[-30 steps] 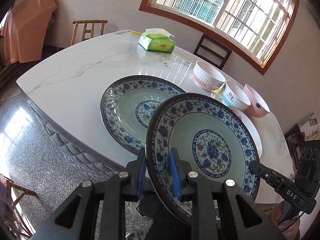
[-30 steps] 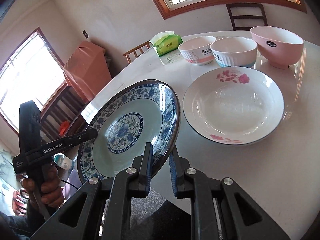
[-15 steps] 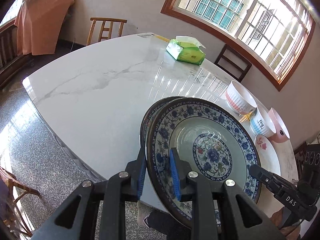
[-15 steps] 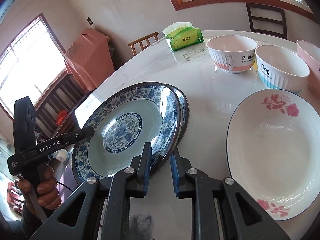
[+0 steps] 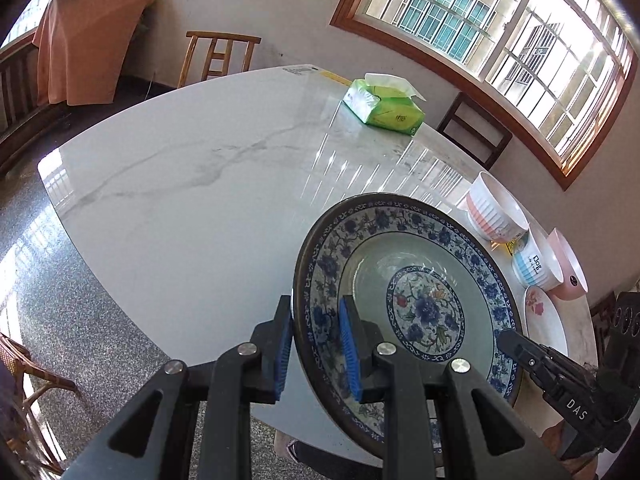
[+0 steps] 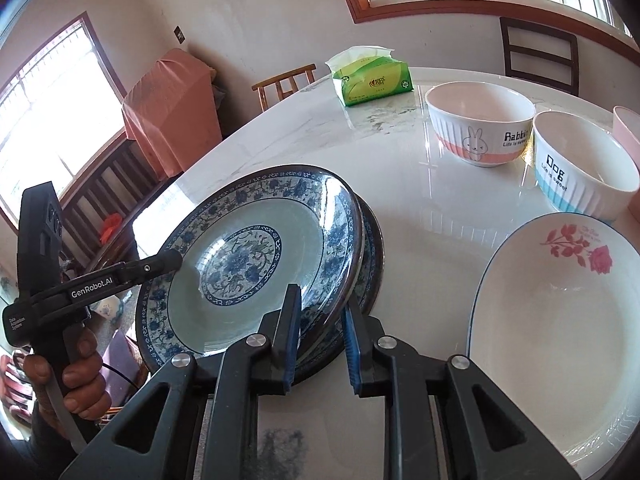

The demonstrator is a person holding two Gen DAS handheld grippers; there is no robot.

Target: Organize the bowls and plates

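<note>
A blue-and-white floral plate (image 5: 416,300) (image 6: 248,264) is held by both grippers at opposite rims. My left gripper (image 5: 316,344) is shut on its near rim. My right gripper (image 6: 320,332) is shut on its right rim. The plate lies tilted on a second matching blue plate (image 6: 374,256) resting on the marble table (image 5: 200,184); in the left wrist view the lower plate is hidden. A white rose plate (image 6: 560,320) (image 5: 544,320) lies to the right. Three bowls stand behind it: rabbit bowl (image 6: 480,128) (image 5: 496,216), dog bowl (image 6: 580,172) (image 5: 532,264), pink bowl (image 5: 568,268) (image 6: 628,132).
A green tissue pack (image 5: 384,104) (image 6: 372,76) sits at the far side of the table. Wooden chairs (image 5: 216,56) (image 6: 540,56) stand around the table. An orange-covered cabinet (image 6: 172,112) stands by the wall. The table's near edge (image 5: 120,292) drops to a granite floor.
Both grippers carried the held plate left over the second blue plate and lowered it onto it; the lower plate is now almost fully covered.
</note>
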